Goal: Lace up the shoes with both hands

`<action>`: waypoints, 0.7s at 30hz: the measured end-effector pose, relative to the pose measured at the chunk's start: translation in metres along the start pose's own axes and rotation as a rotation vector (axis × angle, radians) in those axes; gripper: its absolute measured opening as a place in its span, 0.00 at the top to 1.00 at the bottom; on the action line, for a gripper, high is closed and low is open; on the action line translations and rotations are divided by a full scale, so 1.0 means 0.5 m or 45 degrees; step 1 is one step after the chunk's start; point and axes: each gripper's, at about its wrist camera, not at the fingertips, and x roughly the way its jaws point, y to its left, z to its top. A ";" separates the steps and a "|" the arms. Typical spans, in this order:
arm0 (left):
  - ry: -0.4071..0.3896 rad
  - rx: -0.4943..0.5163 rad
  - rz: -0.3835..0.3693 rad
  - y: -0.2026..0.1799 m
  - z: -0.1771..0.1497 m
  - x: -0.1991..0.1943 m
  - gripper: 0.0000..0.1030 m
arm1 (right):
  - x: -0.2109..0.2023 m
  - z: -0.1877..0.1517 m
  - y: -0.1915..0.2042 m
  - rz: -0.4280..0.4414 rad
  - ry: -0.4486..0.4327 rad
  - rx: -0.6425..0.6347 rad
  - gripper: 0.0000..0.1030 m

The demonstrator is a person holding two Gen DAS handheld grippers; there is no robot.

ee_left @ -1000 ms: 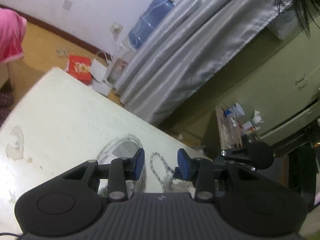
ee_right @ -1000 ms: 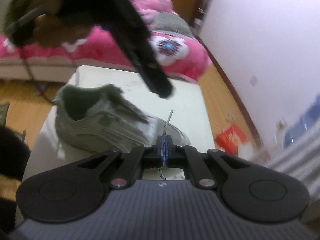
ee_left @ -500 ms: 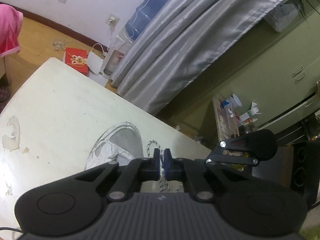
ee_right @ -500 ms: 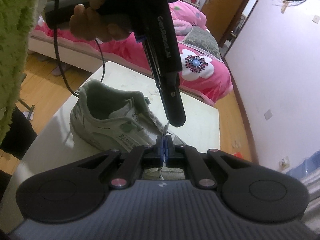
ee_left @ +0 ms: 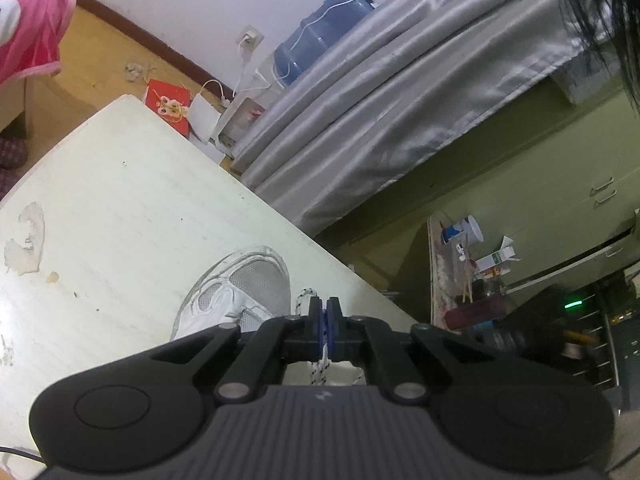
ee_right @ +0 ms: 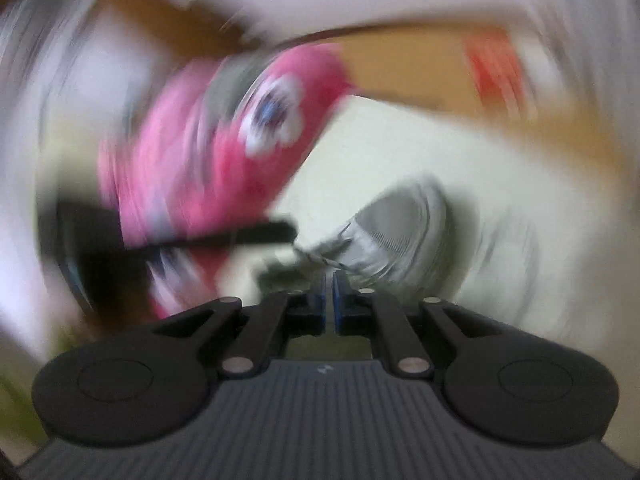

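Shoelace (ee_left: 319, 372), speckled white, is clamped in my left gripper (ee_left: 324, 312) just beside the sneaker (ee_left: 240, 292) toe on the table (ee_left: 120, 208), while my right gripper (ee_right: 328, 296) is opening with nothing visibly between its pads.

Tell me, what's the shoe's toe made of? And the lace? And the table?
The shoe toe looks like grey woven mesh with smooth white trim, probably synthetic. The lace looks like braided cord, white with dark flecks. The table seems painted or laminated wood: pale, matte, with patches chipped off.
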 end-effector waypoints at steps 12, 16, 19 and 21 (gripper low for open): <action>0.034 -0.029 -0.079 0.033 0.025 -0.011 0.98 | 0.090 -0.162 -0.138 0.565 -0.232 1.275 0.76; 0.061 -0.004 -0.108 0.040 0.027 -0.012 0.98 | 0.104 -0.180 -0.130 0.582 -0.307 1.368 0.77; 0.087 0.017 -0.121 0.045 0.024 -0.014 0.98 | 0.095 -0.174 -0.114 0.568 -0.369 1.309 0.87; 0.108 0.047 -0.136 0.047 0.021 -0.018 0.96 | 0.087 -0.166 -0.102 0.532 -0.399 1.253 0.97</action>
